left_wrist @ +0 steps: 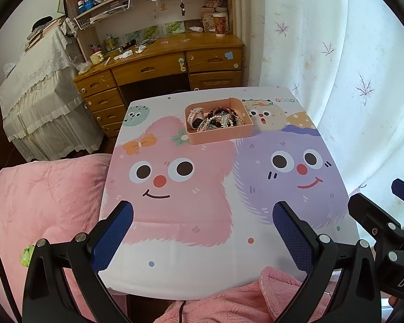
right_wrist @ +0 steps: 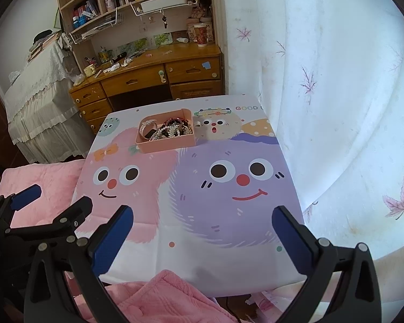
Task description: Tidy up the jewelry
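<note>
A pink tray (left_wrist: pixel 220 134) stands at the far middle of the small table (left_wrist: pixel 202 269), also seen in the right wrist view (right_wrist: pixel 169 145). It holds a white smartwatch (left_wrist: pixel 196 117), pearl strands (left_wrist: pixel 206 125), dark bead bracelets (left_wrist: pixel 223 113) and a silver piece (left_wrist: pixel 225 121), all piled together. My left gripper (left_wrist: pixel 203 215) is open and empty above the table's near edge. My right gripper (right_wrist: pixel 202 219) is open and empty, just right of the left one, which shows at the right wrist view's left edge (right_wrist: pixel 58 202). Both are well short of the tray.
The table wears a cartoon cloth with pink and purple faces. A pink blanket (left_wrist: pixel 40 202) lies left and at the near edge. A white curtain (left_wrist: pixel 350 80) hangs close on the right. A wooden desk with shelves (left_wrist: pixel 161 62) stands behind.
</note>
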### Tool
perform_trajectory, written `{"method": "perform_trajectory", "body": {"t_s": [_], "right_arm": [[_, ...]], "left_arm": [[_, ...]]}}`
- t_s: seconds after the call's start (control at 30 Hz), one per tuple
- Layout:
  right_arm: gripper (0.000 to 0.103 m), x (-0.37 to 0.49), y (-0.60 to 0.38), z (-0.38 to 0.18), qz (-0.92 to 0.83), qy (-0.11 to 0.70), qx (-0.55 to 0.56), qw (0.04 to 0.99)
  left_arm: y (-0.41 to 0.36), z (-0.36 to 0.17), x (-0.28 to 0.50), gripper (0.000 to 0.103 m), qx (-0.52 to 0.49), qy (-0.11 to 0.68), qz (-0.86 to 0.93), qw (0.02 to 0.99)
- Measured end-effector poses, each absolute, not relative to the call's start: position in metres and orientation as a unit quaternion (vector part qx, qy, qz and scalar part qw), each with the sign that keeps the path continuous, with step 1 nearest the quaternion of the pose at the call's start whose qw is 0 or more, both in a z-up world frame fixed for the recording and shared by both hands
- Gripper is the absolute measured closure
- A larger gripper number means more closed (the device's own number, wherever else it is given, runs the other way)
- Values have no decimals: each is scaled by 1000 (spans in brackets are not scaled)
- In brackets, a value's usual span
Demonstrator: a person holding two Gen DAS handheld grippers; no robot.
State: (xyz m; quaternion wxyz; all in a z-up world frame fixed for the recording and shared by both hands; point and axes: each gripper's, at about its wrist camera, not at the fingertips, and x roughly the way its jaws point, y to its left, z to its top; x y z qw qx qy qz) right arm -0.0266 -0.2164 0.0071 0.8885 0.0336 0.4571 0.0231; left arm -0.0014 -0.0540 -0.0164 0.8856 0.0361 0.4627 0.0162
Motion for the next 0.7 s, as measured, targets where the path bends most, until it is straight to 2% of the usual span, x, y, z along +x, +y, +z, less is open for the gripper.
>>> {"method": "perform_trajectory", "body": {"t_s": [0.7], "right_arm": [[0,-26,-215,3,25,461,33,886]], "left_arm": [[-53,-16,0,1,32,466,21,884]]}}
